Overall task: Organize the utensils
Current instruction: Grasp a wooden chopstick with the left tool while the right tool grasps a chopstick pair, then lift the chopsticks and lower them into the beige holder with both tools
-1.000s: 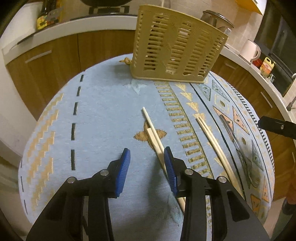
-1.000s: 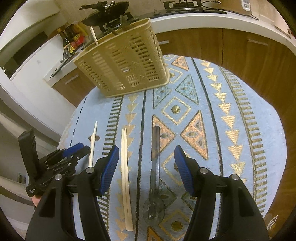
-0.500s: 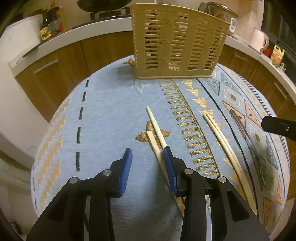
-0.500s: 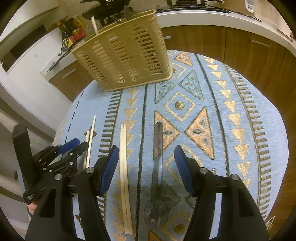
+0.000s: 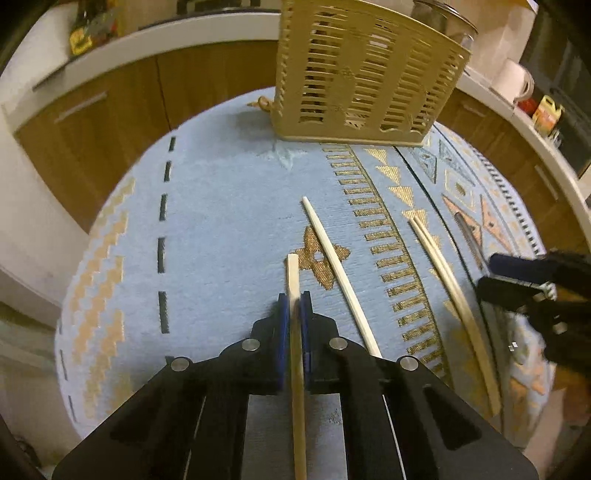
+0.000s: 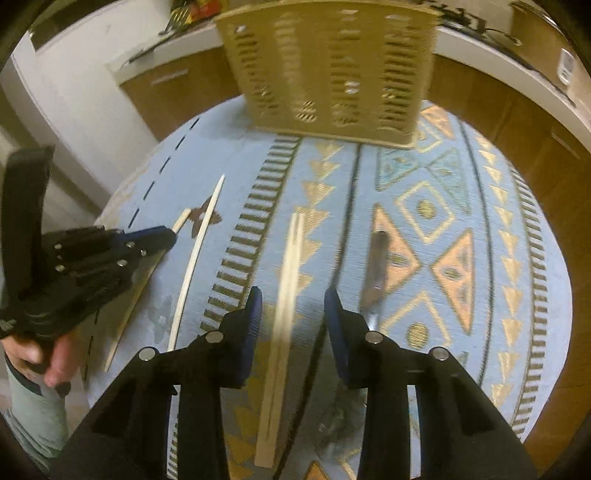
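My left gripper (image 5: 294,301) is shut on a single wooden chopstick (image 5: 293,273), which runs back between its blue pads. The gripper also shows in the right wrist view (image 6: 168,234). A second loose chopstick (image 5: 338,271) lies just right of it on the blue patterned cloth. My right gripper (image 6: 293,301) is open, its jaws straddling a pair of chopsticks (image 6: 286,291) that lie side by side; the pair also shows in the left wrist view (image 5: 448,280). A dark-handled clear utensil (image 6: 375,266) lies right of the pair. The beige slotted utensil basket (image 5: 364,70) stands at the table's far side.
The round table (image 5: 221,206) has a blue cloth with gold patterns. Wooden cabinets and a white counter (image 5: 147,35) curve around behind it, with bottles, a kettle (image 5: 515,77) and appliances on top. The person's hand (image 6: 40,354) holds the left gripper at the table's left edge.
My left gripper has closed on the shorter chopstick, which now points straight ahead. My right gripper has shifted left from over the dark-handled utensil to over the chopstick pair and narrowed somewhat.
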{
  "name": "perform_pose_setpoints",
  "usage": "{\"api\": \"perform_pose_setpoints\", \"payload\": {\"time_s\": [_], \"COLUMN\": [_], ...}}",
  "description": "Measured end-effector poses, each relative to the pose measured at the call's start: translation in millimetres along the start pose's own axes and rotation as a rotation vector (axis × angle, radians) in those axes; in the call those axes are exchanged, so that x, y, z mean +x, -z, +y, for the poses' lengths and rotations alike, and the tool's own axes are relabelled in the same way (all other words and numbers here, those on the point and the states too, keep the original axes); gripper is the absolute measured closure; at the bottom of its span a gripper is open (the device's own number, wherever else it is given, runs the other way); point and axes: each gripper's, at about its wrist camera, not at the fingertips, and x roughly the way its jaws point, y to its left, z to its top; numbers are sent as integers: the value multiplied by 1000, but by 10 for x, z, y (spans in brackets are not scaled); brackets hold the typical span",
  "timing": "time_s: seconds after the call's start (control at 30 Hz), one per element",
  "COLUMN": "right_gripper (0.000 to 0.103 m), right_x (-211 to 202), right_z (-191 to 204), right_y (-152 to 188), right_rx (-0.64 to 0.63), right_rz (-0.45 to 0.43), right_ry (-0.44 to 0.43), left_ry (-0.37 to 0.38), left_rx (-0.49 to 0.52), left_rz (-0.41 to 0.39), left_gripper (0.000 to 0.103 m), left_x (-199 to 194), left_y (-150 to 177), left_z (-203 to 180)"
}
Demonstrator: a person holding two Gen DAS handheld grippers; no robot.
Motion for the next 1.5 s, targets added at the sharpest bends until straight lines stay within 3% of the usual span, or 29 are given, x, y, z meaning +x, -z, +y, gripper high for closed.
{"api": "perform_pose_setpoints", "payload": {"time_s": [0.17, 0.37, 0.5, 0.63, 0.73, 0.77, 0.83, 1.07, 1.2, 1.5], "right_gripper": [71, 71, 71, 71, 81, 93, 92, 93, 93, 93], "right_x": [216, 294, 303, 321, 392, 395, 423, 270, -17, -555], "right_z": [56, 200, 261, 289, 370, 385, 438, 309, 194, 212], "right_y": [-113, -109, -84, -99, -118, -123, -137, -62, -36, -5], "right_rx": [-26, -91, -119, -125, -131, -134, -134, -101, -94, -66], "right_rz": [89, 138, 180, 224, 235, 233, 228, 146, 42, -167], "right_ry": [36, 92, 126, 132, 125, 131, 131, 45, 6, -62], "left_ry": [98, 130, 93, 94, 40, 11, -45, 48, 112, 147], "left_rx": [4, 68, 130, 203, 259, 277, 298, 161, 106, 80], "left_rz": [107, 208, 250, 305, 308, 302, 279, 173, 62, -204], "left_gripper": [98, 96, 93, 80, 79, 80, 97, 99, 99, 99], "left_x": [18, 32, 44, 65, 89, 93, 103, -10, -242, -882], "left_y": [-103, -132, -120, -98, -72, -57, -34, 0, 1, -182], "left_z": [124, 128, 71, -59, -187, -226, -272, -53, 37, -72]}}
